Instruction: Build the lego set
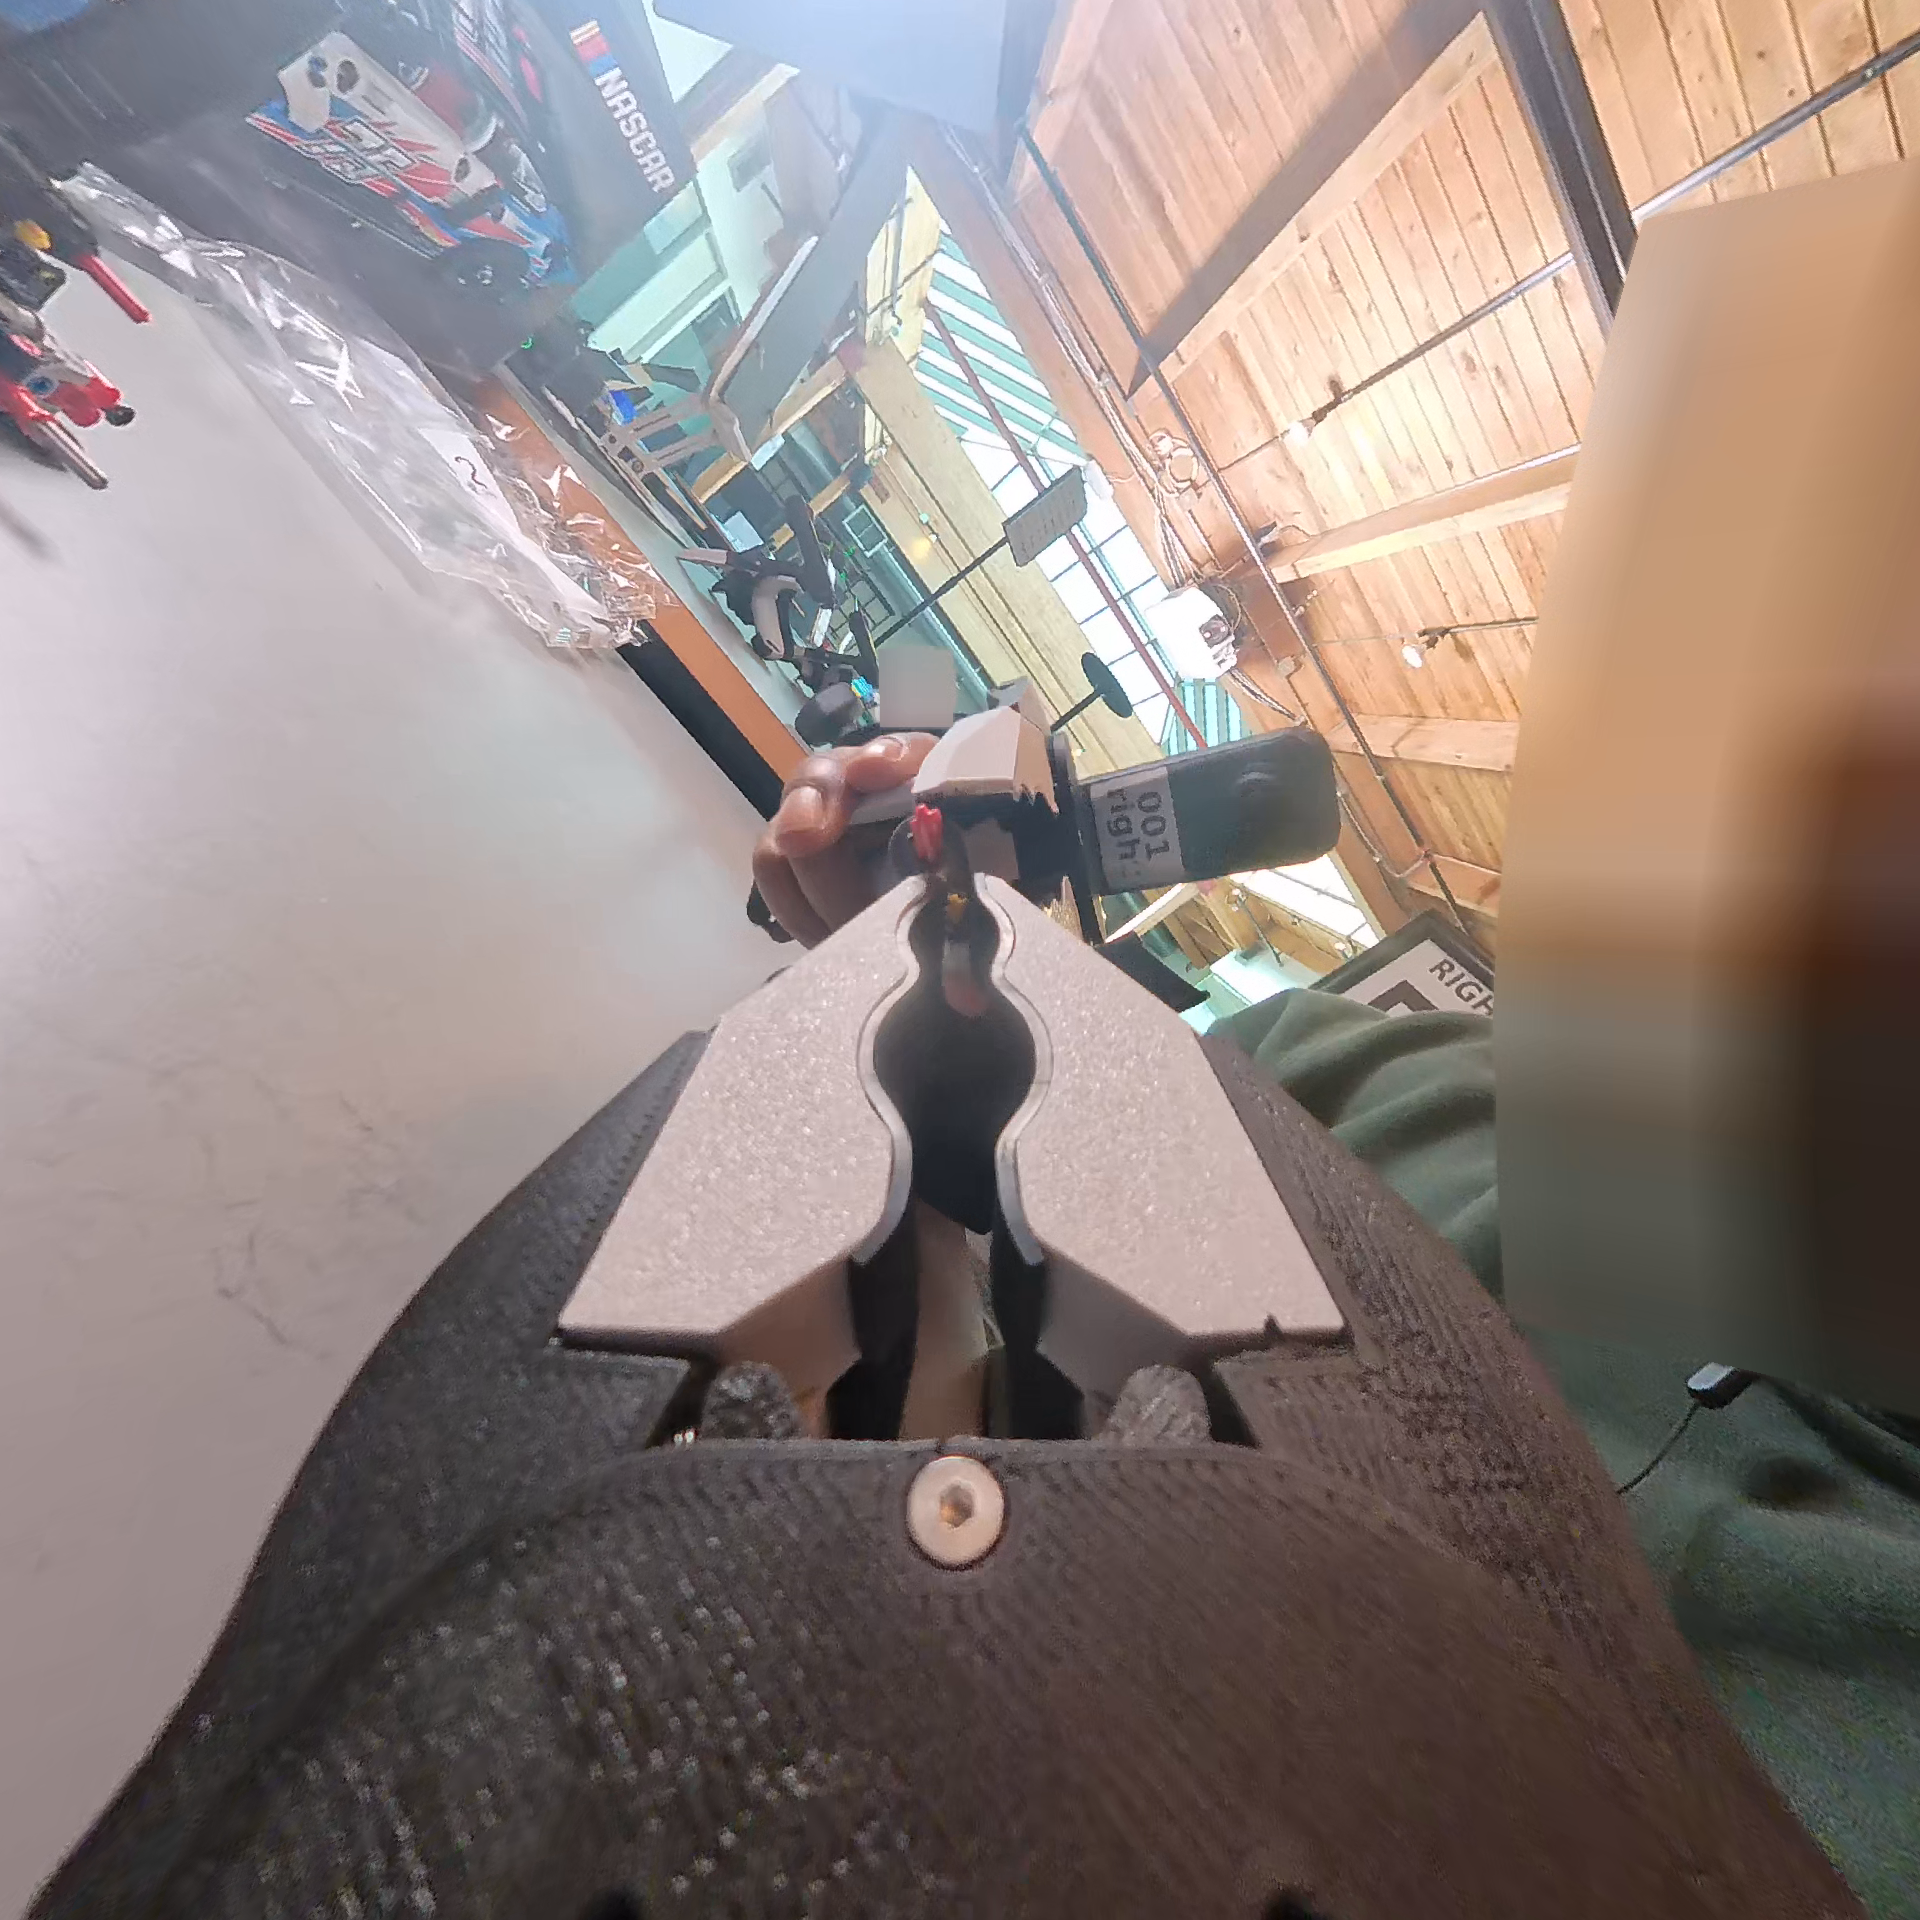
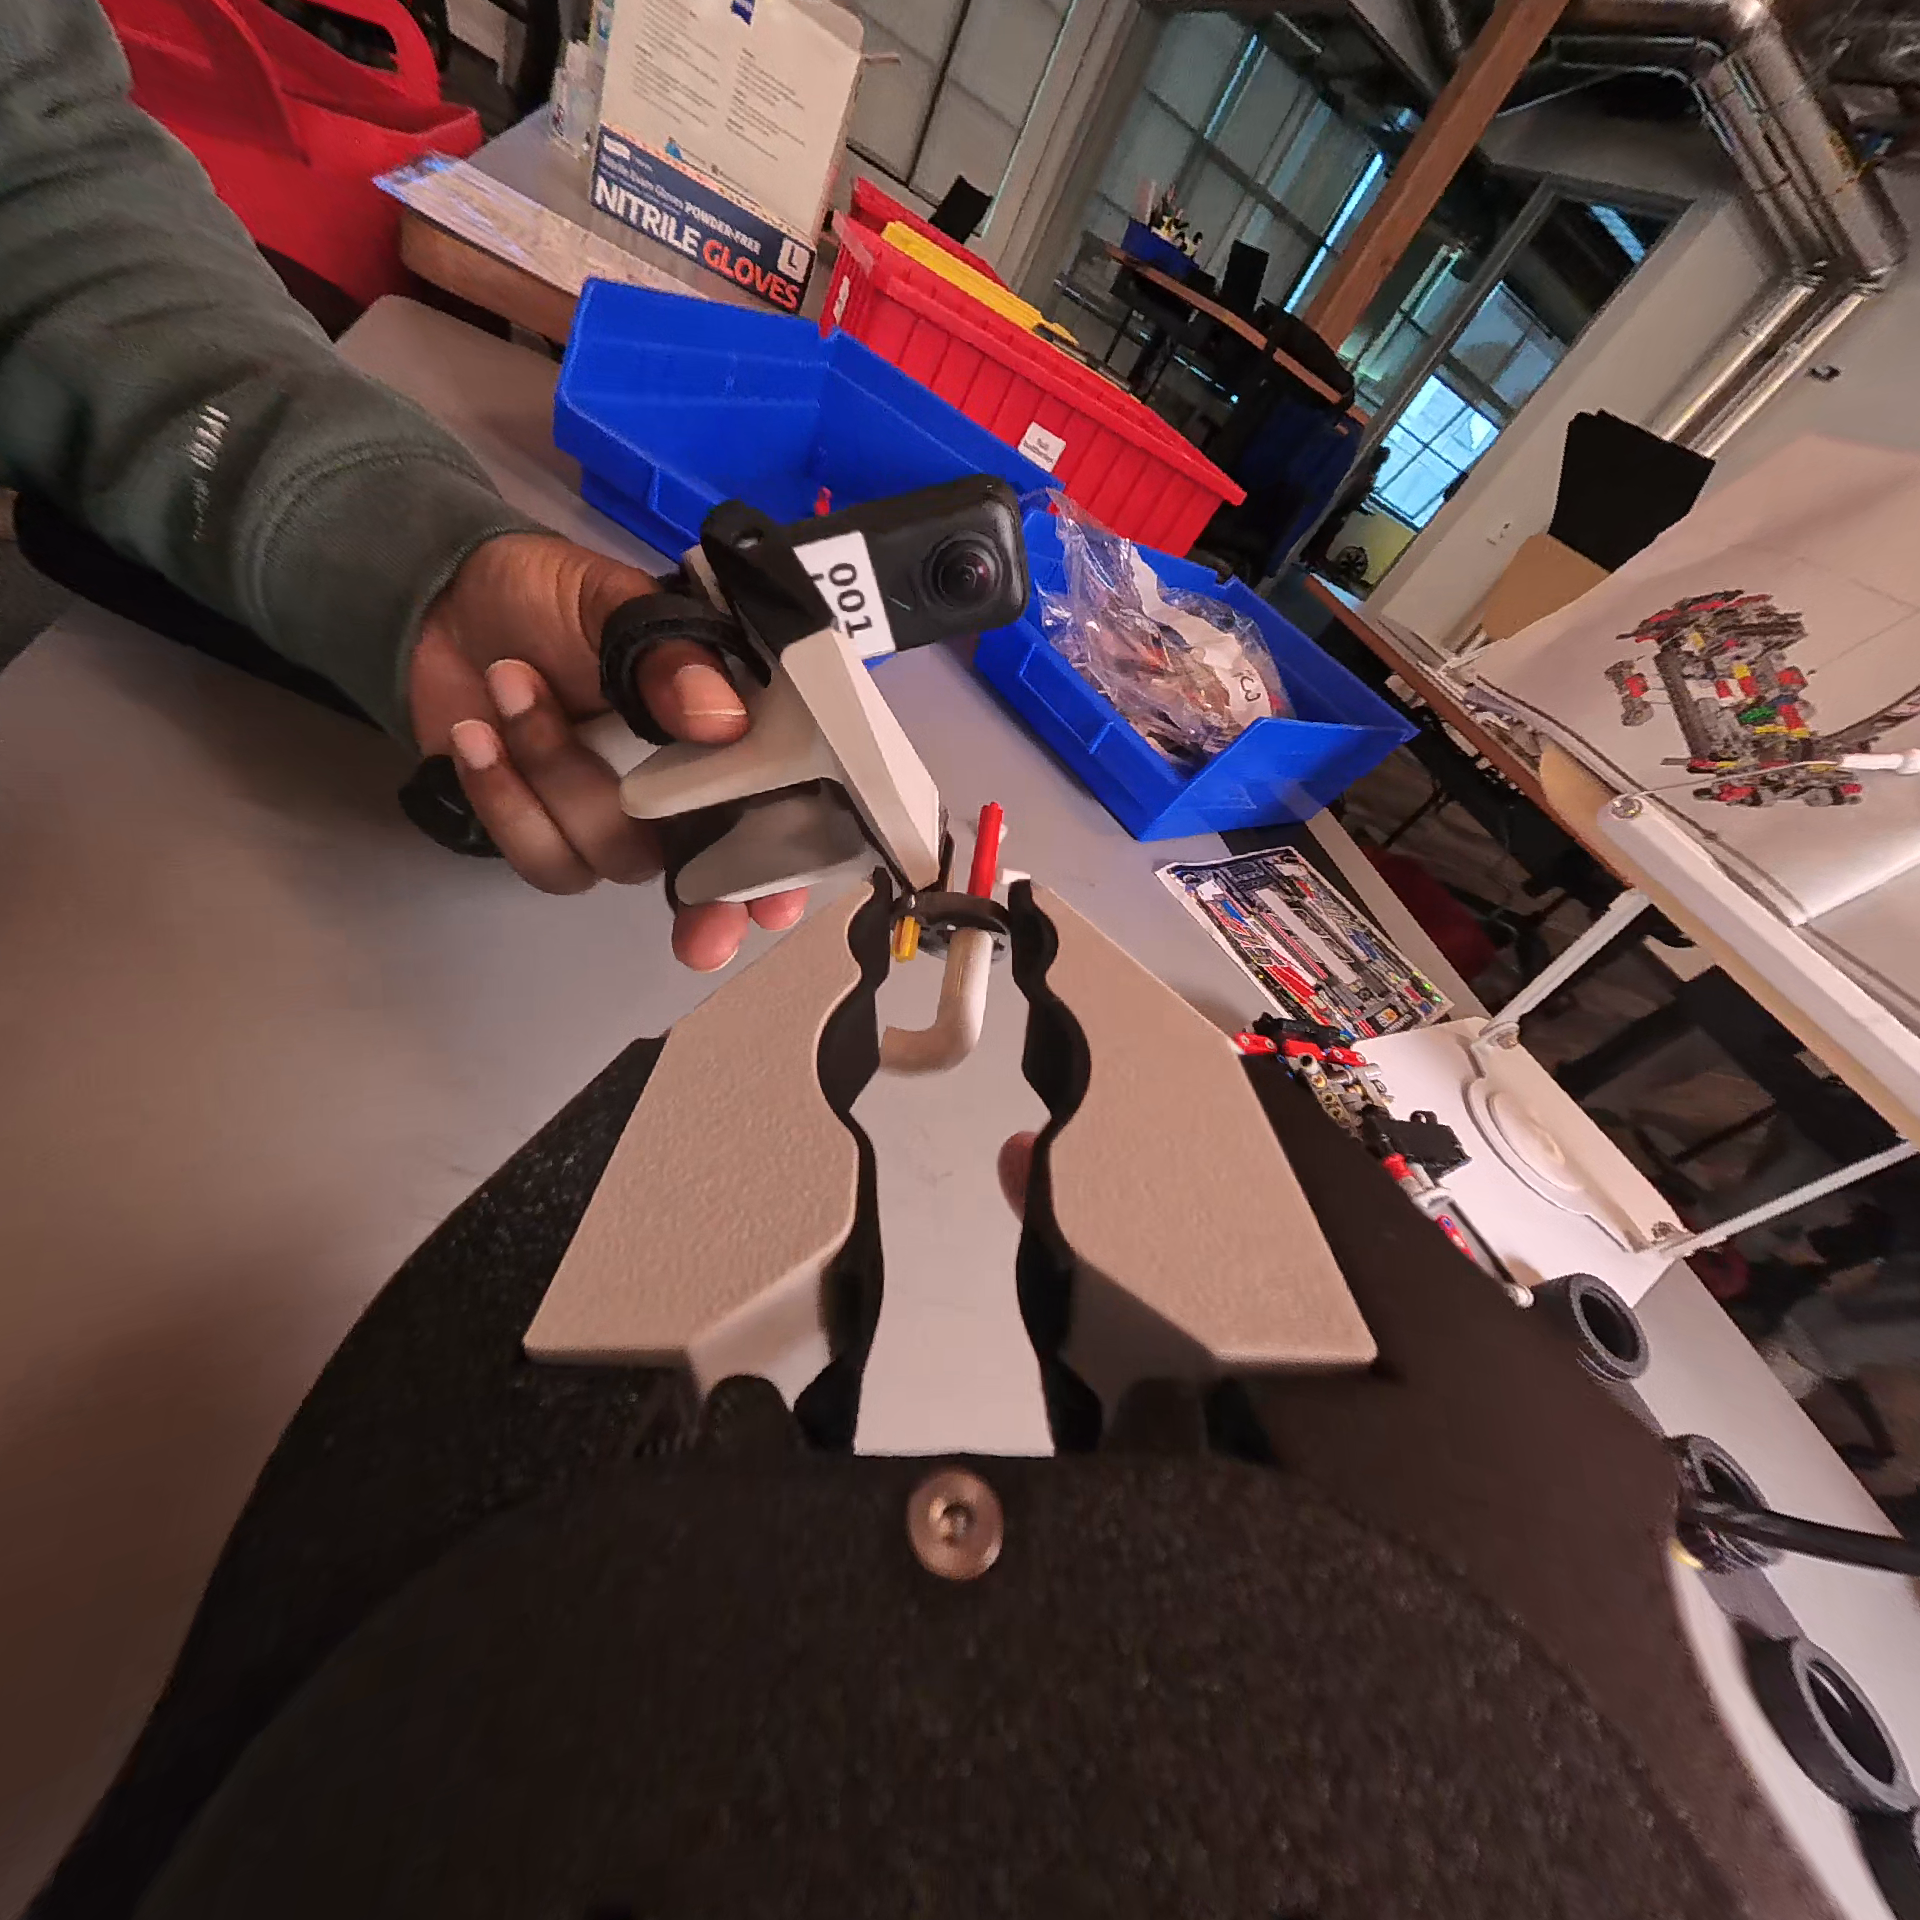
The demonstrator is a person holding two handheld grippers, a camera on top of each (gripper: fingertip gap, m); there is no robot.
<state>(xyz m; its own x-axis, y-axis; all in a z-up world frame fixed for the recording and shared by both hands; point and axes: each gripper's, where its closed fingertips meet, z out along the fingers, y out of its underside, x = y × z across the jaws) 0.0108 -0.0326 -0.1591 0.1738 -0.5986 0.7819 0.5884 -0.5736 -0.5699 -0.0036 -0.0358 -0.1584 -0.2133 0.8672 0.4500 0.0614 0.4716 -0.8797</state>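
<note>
Above the pale grey bench point(image 2: 260, 1039), the right gripper point(image 2: 951, 914) has its fingers point(image 2: 1039, 935) clenched on a small black toy-brick assembly point(image 2: 951, 920) carrying a bent white tube, a yellow pin and an upright red axle point(image 2: 982, 847). The left gripper point(image 2: 920, 868) meets the same piece from the far left, fingers closed on its black edge. Judging by this, both grips should stay firm and aligned, with force along the axle. Blue plastic bins point(image 2: 1195, 748) sit farther back, loose parts point(image 2: 1351, 1091) to the right.
</note>
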